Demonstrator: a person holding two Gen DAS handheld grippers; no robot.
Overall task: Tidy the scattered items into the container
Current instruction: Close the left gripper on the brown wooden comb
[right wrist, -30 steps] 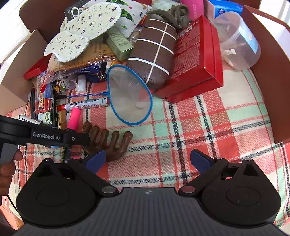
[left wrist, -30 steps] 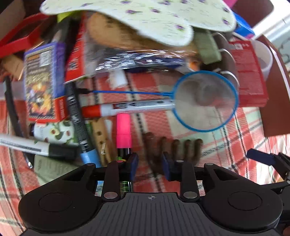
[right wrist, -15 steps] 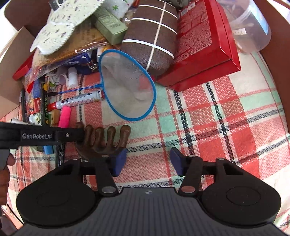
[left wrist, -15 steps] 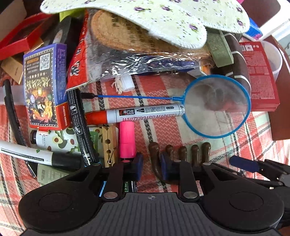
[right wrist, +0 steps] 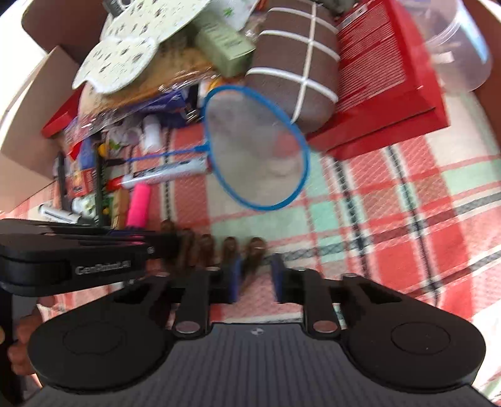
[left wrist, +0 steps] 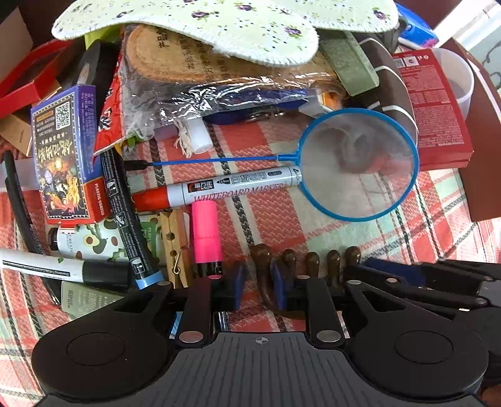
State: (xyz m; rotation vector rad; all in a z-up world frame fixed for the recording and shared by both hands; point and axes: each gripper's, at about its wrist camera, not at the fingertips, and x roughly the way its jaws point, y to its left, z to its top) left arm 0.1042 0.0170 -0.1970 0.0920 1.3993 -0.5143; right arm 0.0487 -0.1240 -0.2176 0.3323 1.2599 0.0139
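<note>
A brown claw hair clip (left wrist: pixel 311 260) lies prongs-up on the plaid cloth (left wrist: pixel 328 238), close in front of both grippers. My left gripper (left wrist: pixel 258 281) has its blue pads closed to a narrow gap around the clip's leftmost prong, which rests against the right pad. In the right wrist view the clip (right wrist: pixel 206 247) is blurred. My right gripper (right wrist: pixel 255 278) is almost closed around the rightmost prong; a strip of cloth shows beside that prong. One right finger (left wrist: pixel 385 266) appears at the clip's right end in the left wrist view.
Beyond the clip lie a blue round net (left wrist: pixel 357 162), a whiteboard marker (left wrist: pixel 231 188), a pink highlighter (left wrist: pixel 205 231) and several pens. A card pack (left wrist: pixel 62 156), red box (left wrist: pixel 435 109) and flowered pads (left wrist: pixel 219 25) crowd the back. Brown cardboard walls (right wrist: pixel 47 131) flank the pile. A hand (right wrist: pixel 22 338) grips the left tool.
Both grippers moved forward onto the clip. The right jaws went from wide open to nearly closed around its right prong. The left jaws narrowed slightly around the left prong.
</note>
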